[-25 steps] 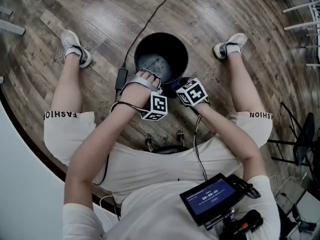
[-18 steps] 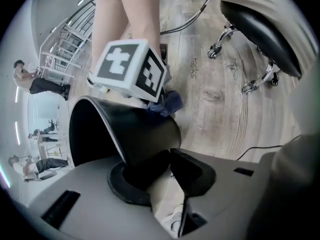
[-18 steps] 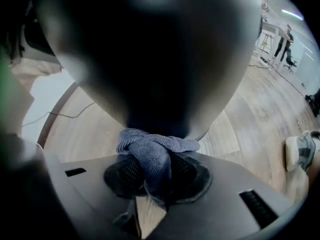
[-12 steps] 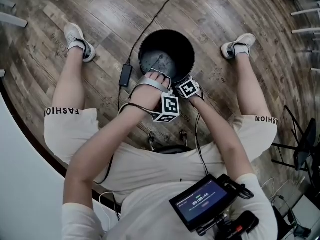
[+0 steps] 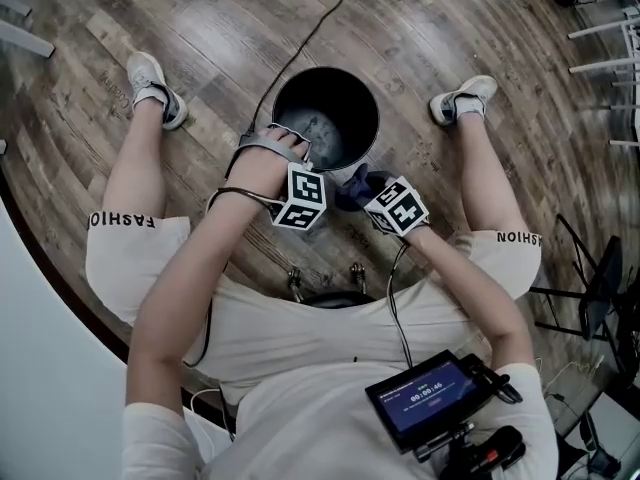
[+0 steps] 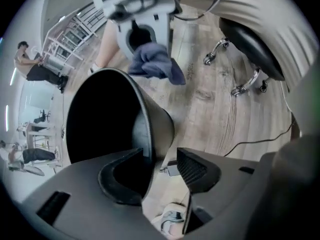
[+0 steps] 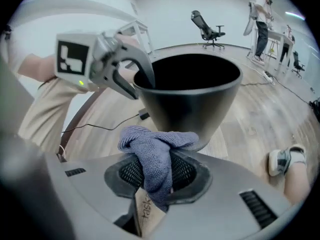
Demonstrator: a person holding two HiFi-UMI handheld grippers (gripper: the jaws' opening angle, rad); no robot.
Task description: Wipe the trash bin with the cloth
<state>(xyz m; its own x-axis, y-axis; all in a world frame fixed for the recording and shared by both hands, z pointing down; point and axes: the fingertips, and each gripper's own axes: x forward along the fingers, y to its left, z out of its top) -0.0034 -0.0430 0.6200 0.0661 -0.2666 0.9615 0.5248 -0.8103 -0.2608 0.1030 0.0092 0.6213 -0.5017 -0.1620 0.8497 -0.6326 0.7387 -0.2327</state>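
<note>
The black trash bin (image 5: 325, 118) stands on the wood floor between the person's feet. My left gripper (image 5: 292, 146) sits at its near-left rim. In the left gripper view the bin wall (image 6: 150, 134) stands between the jaws of the left gripper (image 6: 160, 166). They have just been opening; the right pad (image 6: 196, 170) is clear of the wall. My right gripper (image 5: 362, 190) hangs beside the bin's near-right side, shut on the bunched blue cloth (image 5: 350, 186). The cloth (image 7: 157, 154) sticks out of the jaws just short of the bin (image 7: 192, 94).
A black cable (image 5: 310, 38) runs across the floor behind the bin. The person's shoes (image 5: 150, 88) (image 5: 460, 98) flank it. Stool castors (image 5: 325, 278) are close under my hands. A monitor (image 5: 430, 398) hangs at the chest. Chair frames (image 5: 600, 278) stand at right.
The right gripper went in to the bin's near rim with the cloth, then drew back toward the right knee. The left gripper slid a little left along the rim.
</note>
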